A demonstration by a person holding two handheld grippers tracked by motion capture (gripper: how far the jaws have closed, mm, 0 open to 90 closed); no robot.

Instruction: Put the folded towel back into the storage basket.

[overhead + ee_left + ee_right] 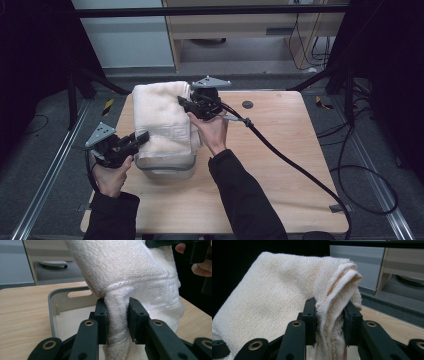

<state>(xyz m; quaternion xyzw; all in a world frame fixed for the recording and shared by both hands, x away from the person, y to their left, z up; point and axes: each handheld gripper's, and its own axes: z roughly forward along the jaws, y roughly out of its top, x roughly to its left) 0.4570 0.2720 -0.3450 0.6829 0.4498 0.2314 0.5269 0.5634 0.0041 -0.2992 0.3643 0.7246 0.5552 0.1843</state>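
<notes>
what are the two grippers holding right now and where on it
Both hold the folded white towel above the grey bin. The left gripper pinches a bunched edge at its near side, the right gripper a bunched edge at its far side.

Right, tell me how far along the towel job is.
Done: both grippers have their grip. The left gripper is shut on the folded white towel's near edge, the right gripper on its far corner. In hand: the towel hangs over the grey bin. Left: lowering it inside and letting go.
</notes>
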